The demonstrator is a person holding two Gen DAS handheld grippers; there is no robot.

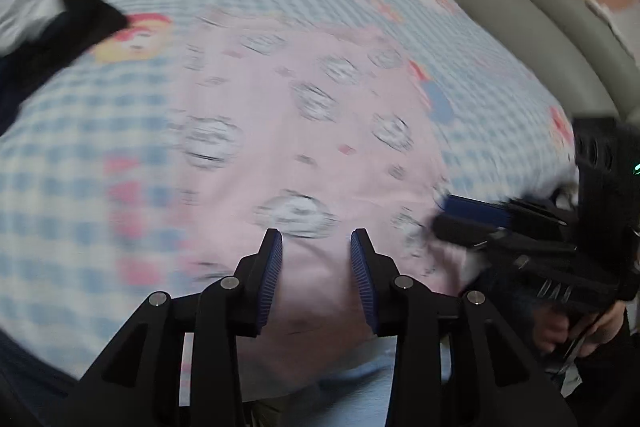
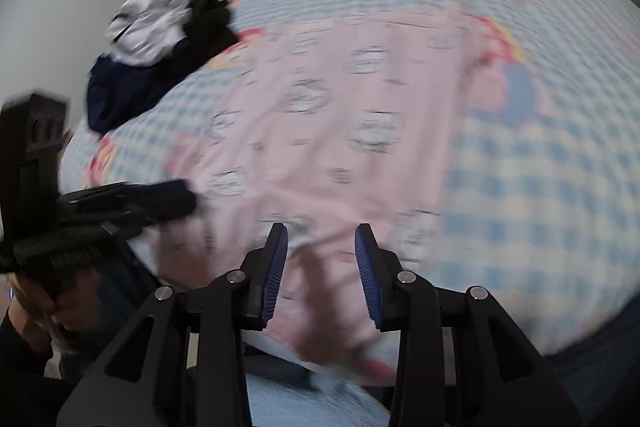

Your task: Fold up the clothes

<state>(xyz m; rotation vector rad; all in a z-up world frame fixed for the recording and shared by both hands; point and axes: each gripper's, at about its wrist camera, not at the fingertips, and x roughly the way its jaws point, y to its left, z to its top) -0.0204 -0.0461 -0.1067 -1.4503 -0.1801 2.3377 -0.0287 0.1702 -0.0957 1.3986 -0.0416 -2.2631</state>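
Left tool [image 1: 316, 239] hangs with its blue pads apart, nothing between them, the pink printed garment [image 1: 304, 131] lying free beneath. Right tool [image 2: 321, 233] is the same story: pads apart, gripping nothing, over the near hem. In the left view the right tool sits at three o'clock by the garment's edge. The garment lies spread on the checked bedsheet [image 1: 80, 131], reaching towards twelve o'clock. At ten o'clock, well apart, waits the pile of dark and white clothes [image 2: 152, 47]. Next, I reckon: re-grip both near corners evenly, pinch a single layer, lift together and keep the hem taut so the fold lands square.
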